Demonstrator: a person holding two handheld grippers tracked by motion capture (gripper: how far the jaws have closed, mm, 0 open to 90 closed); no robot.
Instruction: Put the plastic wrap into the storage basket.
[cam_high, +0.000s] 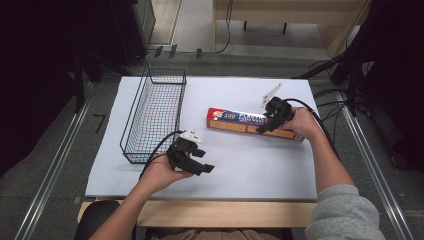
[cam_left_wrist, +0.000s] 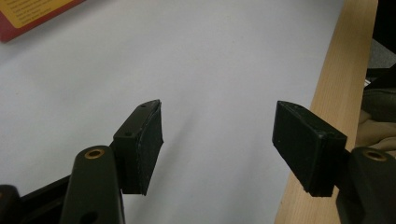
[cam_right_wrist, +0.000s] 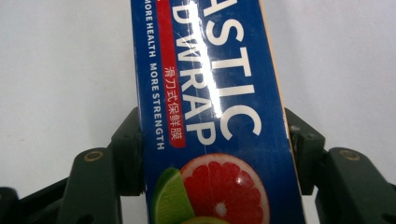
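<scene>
A long plastic wrap box, blue on top with an orange side, lies flat on the white table sheet right of centre. My right gripper is shut on the plastic wrap box, one jaw pressed against each long side, near the box's right half. A grapefruit and lime picture shows between the jaws. My left gripper hovers low over the sheet near the front, open, with nothing between its fingers. A red and yellow corner of the box shows at the top left of the left gripper view.
A black wire basket stands at the left of the sheet, with nothing in it. The wooden table edge runs along the front, and also as the table edge beside my left gripper. Dark stands and cables flank the table.
</scene>
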